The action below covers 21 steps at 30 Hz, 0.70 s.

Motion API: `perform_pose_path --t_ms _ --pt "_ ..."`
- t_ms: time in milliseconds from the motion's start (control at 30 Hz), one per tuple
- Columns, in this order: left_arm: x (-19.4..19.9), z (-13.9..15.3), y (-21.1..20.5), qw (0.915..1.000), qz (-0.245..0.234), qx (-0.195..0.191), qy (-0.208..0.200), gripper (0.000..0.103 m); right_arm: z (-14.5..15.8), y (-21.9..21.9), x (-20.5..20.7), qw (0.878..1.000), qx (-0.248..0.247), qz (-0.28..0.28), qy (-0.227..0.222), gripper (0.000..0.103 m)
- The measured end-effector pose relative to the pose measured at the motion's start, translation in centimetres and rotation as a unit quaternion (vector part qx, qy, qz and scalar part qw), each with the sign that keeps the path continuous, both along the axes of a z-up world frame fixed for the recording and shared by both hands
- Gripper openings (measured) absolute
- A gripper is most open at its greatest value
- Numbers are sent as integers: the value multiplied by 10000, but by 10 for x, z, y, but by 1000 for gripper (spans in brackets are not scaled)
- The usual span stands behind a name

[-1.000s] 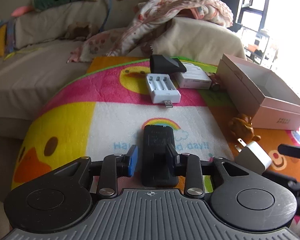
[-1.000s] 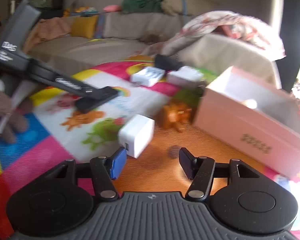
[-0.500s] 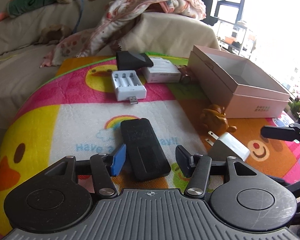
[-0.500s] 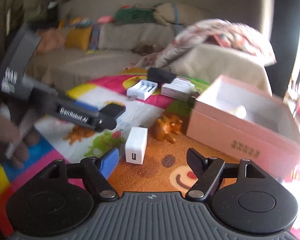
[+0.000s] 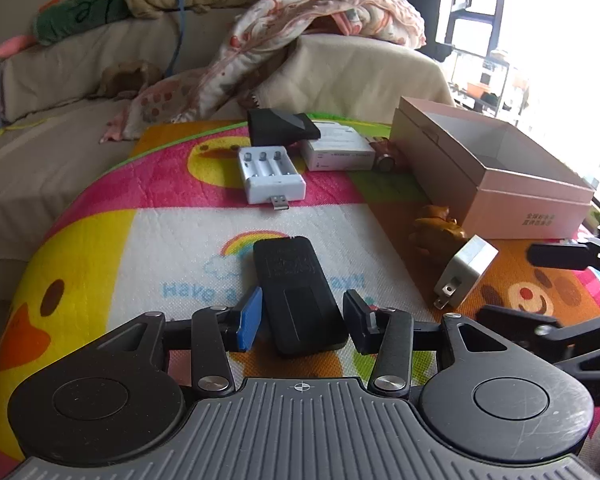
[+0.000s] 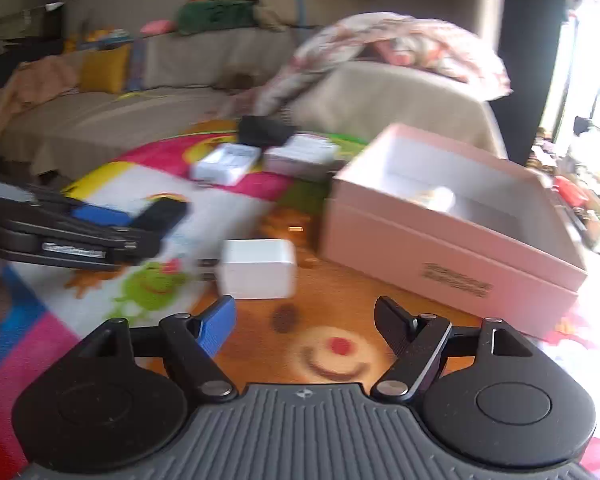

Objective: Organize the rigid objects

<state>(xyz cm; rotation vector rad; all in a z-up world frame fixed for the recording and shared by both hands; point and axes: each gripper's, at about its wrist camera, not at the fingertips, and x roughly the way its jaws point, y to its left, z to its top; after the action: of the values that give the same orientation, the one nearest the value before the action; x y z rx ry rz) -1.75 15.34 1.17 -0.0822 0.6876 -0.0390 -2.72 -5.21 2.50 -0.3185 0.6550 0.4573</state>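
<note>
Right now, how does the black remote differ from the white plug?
The remote is black, long and flat; the plug is white, short and blocky. The remote lies between the left gripper's jaws; the plug lies off to its right, ahead of the right gripper. Both rest on the mat.

Two wrist fisheyes, low and close over the play mat

Both tilt downward toward the sofa at frame top (right view blurred); both show the pink box and white charger.
</note>
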Motion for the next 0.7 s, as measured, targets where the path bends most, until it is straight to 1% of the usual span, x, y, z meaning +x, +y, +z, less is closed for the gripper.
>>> perform_pose_path --t_ms 67,100,167,233,267,300,367,400,500,600,700 --pt "0 0 3 9999 49 -134 -2 49 -1 10 1 9997 -103 189 -107 77" --pt "1 1 3 9999 79 -144 21 49 -4 15 6 9995 -105 284 -69 77" --pt "4 2 -2 9999 99 7 73 49 -5 24 14 9991 -76 407 80 77" --pt "6 2 -9 9997 99 209 79 50 -7 28 21 9992 -20 349 199 76" --pt "7 2 -12 9995 120 286 78 50 -6 29 23 9991 9 328 277 64" --pt "7 2 -14 9993 134 352 76 50 -5 29 24 9987 24 346 374 60" --pt "5 3 -17 9991 78 400 95 45 -2 23 20 9983 54 396 422 60" --pt "2 4 -18 9992 -9 369 119 44 0 18 15 9983 29 415 402 60" --pt "-13 9 -28 9981 -556 108 249 44 5 -4 -1 9981 -68 471 384 60" --pt "-33 17 -50 9929 -1134 57 350 44 11 -33 -20 9983 -225 436 305 60" --pt "-42 36 -74 9862 -1635 -46 258 43 24 -63 -37 9990 -331 280 98 60"
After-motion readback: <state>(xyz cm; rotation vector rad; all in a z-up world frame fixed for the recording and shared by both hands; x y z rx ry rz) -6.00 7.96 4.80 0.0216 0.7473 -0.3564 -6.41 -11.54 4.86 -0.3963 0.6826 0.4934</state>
